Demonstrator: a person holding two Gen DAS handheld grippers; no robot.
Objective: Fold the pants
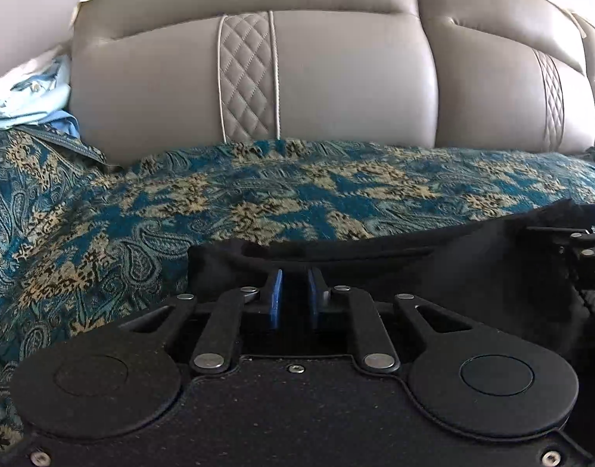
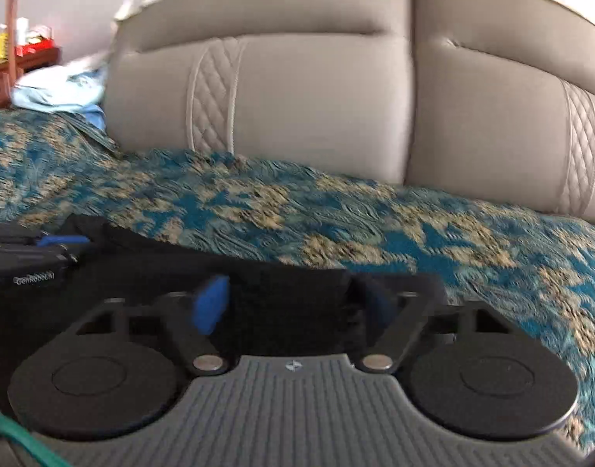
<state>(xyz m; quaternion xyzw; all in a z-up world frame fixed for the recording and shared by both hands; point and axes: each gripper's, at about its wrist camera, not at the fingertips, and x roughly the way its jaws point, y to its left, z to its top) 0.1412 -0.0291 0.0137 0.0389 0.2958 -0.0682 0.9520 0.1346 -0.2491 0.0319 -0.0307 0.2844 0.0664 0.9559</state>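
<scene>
Left gripper [image 1: 295,295] jaws pinch the black pants [image 1: 433,268]; right gripper [image 2: 293,303] jaws spread over them. Folding remains unfinished.

Soft, even daylight; the left wrist view is sharp, the right wrist view motion-blurred, both bowed at fisheye edges.

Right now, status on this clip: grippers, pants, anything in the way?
Left gripper shut on black pants. Right gripper open, fingers astride the pants' edge. Pants lie on the patterned bedspread. Nothing in the way.
</scene>
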